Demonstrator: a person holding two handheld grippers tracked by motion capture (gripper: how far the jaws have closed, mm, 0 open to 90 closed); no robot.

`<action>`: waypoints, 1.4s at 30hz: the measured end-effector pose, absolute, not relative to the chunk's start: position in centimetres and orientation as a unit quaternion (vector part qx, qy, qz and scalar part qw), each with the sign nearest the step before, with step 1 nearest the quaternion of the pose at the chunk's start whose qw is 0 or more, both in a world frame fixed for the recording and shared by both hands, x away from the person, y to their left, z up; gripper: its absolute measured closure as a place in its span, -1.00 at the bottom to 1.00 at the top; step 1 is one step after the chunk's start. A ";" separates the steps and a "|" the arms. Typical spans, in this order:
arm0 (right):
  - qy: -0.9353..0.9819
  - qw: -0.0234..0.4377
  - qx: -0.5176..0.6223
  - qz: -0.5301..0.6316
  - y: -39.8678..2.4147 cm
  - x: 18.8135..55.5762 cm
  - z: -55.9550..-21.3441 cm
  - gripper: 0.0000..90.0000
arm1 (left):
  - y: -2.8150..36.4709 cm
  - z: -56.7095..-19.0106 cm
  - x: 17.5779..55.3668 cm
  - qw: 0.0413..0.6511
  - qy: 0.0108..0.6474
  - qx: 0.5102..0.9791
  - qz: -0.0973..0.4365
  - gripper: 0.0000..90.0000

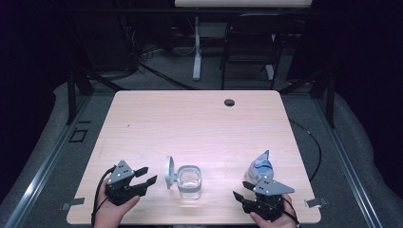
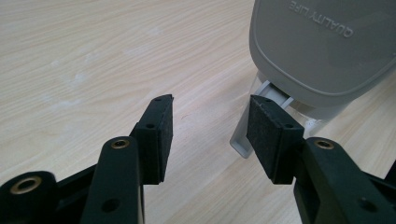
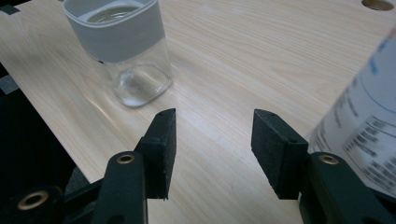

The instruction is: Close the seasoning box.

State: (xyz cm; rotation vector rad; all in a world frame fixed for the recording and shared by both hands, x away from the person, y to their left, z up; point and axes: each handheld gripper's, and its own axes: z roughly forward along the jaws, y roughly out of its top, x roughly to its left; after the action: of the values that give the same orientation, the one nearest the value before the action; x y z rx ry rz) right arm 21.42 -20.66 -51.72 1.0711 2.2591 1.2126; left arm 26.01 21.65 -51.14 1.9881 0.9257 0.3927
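Room: dark surround, grey floor, a black chair [image 1: 249, 45] and a white table leg [image 1: 196, 50] beyond the far edge of the table
Table [image 1: 199, 118]: pale wood grain, a round cable hole [image 1: 229, 102] near its far edge, well behind the jar
Left gripper [image 1: 144, 179]: held in the left hand [image 1: 111, 211], just left of the jar, near the front edge; jaws apart, nothing between the pads, bare wood seen through the gap in the left gripper view
Lid [image 1: 169, 172]: grey, flipped up on its hinge at the jar's left side, standing near upright; in the left gripper view its face [image 2: 322, 44] carries raised lettering and sits just beyond the right-hand pad, apart from it
Jar [image 1: 190, 182]: clear glass, rounded-square, grey collar at the mouth, upright on the table between the two grippers; mouth uncovered
Bottle [image 1: 260, 168]: clear plastic with a blue and white label, right of the jar, just behind the right gripper; whether it leans or stands I cannot tell
Right gripper [image 1: 241, 190]: held in the right hand [image 1: 271, 216], right of the jar; jaws wide, gripping nothing, the bottle beside the right-hand pad outside the gap
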 end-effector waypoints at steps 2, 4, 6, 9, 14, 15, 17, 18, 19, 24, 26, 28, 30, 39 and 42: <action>0.796 0.182 0.388 0.428 -21.5 21.1 -51.7 0.12 | 21.7 -51.1 26.0 0.441 0.372 0.801 0.159 0.15; 0.791 0.183 0.395 0.431 -22.0 20.9 -51.8 0.12 | 21.7 -51.1 26.0 0.441 0.374 0.800 0.159 0.15; 0.790 0.185 0.400 0.426 -22.6 20.7 -51.8 0.13 | 21.8 -51.1 26.0 0.442 0.374 0.800 0.159 0.15; 0.787 0.185 0.410 0.423 -23.5 20.4 -52.0 0.12 | 21.8 -51.1 26.0 0.443 0.375 0.799 0.159 0.15; 0.782 0.197 0.425 0.411 -24.8 20.0 -52.3 0.13 | 21.9 -51.0 26.0 0.443 0.375 0.799 0.160 0.15; 0.780 0.198 0.429 0.410 -25.0 20.0 -52.3 0.12 | 21.9 -51.0 26.0 0.443 0.375 0.798 0.160 0.15; 0.775 0.198 0.438 0.411 -25.4 20.0 -52.5 0.13 | 21.9 -51.0 26.0 0.445 0.376 0.797 0.160 0.15; 0.773 0.198 0.441 0.411 -25.6 20.1 -52.5 0.12 | 22.0 -51.0 26.0 0.445 0.376 0.797 0.161 0.15; 0.770 0.197 0.445 0.412 -25.8 20.1 -52.6 0.12 | 22.0 -51.0 26.0 0.446 0.377 0.796 0.161 0.15; 0.769 0.200 0.455 0.402 -26.3 20.2 -53.0 0.11 | 22.0 -51.0 26.0 0.445 0.378 0.795 0.162 0.15; 0.768 0.204 0.458 0.398 -26.5 20.3 -53.1 0.10 | 22.0 -51.0 26.0 0.445 0.378 0.796 0.162 0.15; 0.766 0.206 0.460 0.399 -26.6 20.3 -53.2 0.09 | 22.0 -51.0 26.0 0.445 0.377 0.796 0.163 0.15; 0.764 0.209 0.467 0.393 -27.0 20.5 -53.4 0.07 | 22.0 -51.1 26.0 0.445 0.377 0.796 0.162 0.15; 0.752 0.225 0.481 0.390 -27.4 21.1 -54.2 -0.07 | 21.9 -51.2 26.1 0.442 0.377 0.797 0.162 0.15; 0.753 0.230 0.483 0.383 -27.4 21.6 -54.7 -0.09 | 21.9 -51.2 26.1 0.442 0.377 0.798 0.162 0.15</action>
State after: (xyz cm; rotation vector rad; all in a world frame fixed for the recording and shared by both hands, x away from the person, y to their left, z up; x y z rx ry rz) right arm 21.57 -27.37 -54.67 1.3301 2.0713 1.0542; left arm 26.11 21.88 -51.19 1.9792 0.9351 0.4028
